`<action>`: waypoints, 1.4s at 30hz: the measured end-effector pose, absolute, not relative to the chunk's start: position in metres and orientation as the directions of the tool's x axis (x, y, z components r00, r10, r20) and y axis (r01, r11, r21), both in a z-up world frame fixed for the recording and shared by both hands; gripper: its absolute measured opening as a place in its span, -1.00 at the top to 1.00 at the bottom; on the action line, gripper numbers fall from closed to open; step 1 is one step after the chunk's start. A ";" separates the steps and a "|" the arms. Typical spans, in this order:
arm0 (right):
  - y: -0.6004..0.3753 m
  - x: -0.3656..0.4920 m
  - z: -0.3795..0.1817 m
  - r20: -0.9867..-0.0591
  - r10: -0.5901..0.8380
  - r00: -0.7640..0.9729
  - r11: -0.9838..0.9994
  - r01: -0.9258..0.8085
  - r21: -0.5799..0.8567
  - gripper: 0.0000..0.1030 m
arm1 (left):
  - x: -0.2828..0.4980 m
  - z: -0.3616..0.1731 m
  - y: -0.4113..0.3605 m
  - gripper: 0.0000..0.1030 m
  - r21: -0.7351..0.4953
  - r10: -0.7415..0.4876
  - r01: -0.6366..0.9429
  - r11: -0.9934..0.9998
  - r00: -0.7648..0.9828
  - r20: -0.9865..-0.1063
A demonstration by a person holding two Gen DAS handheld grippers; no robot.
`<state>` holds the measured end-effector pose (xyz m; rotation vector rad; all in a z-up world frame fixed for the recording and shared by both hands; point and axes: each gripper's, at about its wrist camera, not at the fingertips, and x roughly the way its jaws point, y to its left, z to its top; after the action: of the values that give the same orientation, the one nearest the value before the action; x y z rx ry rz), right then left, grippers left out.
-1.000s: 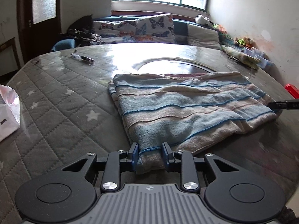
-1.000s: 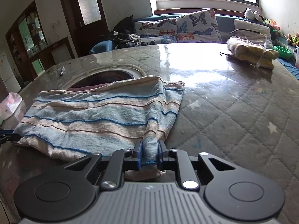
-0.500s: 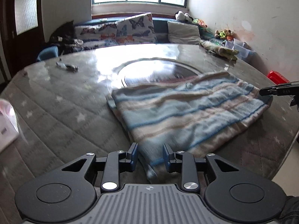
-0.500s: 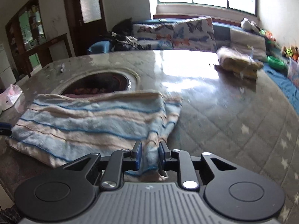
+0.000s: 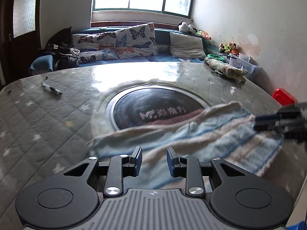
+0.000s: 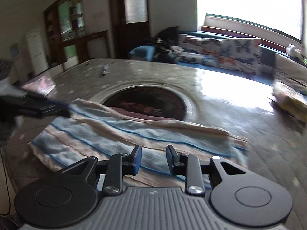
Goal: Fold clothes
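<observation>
A blue and beige striped cloth (image 5: 201, 140) lies folded on the quilted round table (image 5: 38, 118), next to the table's round centre inset (image 5: 153, 109). My left gripper (image 5: 154, 162) is open and empty, raised above the cloth's near edge. My right gripper (image 6: 153, 160) is open and empty above the cloth (image 6: 119, 132) at its other end. In the left wrist view the right gripper (image 5: 278, 120) shows blurred over the cloth's far right corner. In the right wrist view the left gripper (image 6: 34, 106) shows blurred at the left.
A small dark object (image 5: 51, 89) lies on the table at the far left. A yellowish folded cloth (image 5: 226, 70) sits at the far right edge. A pink packet (image 6: 41, 82) lies at the left. A sofa with butterfly cushions (image 5: 122, 44) stands behind.
Both grippers have let go of the cloth and opened. Both have lifted and pulled back from its edges. The cloth now lies on the table.
</observation>
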<state>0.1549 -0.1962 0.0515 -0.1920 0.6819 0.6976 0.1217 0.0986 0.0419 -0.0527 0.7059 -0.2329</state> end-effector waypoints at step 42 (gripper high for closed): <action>-0.114 0.087 0.022 -0.714 0.662 0.228 0.404 -0.911 0.085 0.36 | 0.172 0.014 0.103 0.47 -0.147 -0.189 0.120 0.982 0.694 -0.695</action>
<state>0.0866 -0.1137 0.0217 -0.3897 0.7550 1.1212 0.1725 0.1033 0.0135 -0.0921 0.7854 -0.1727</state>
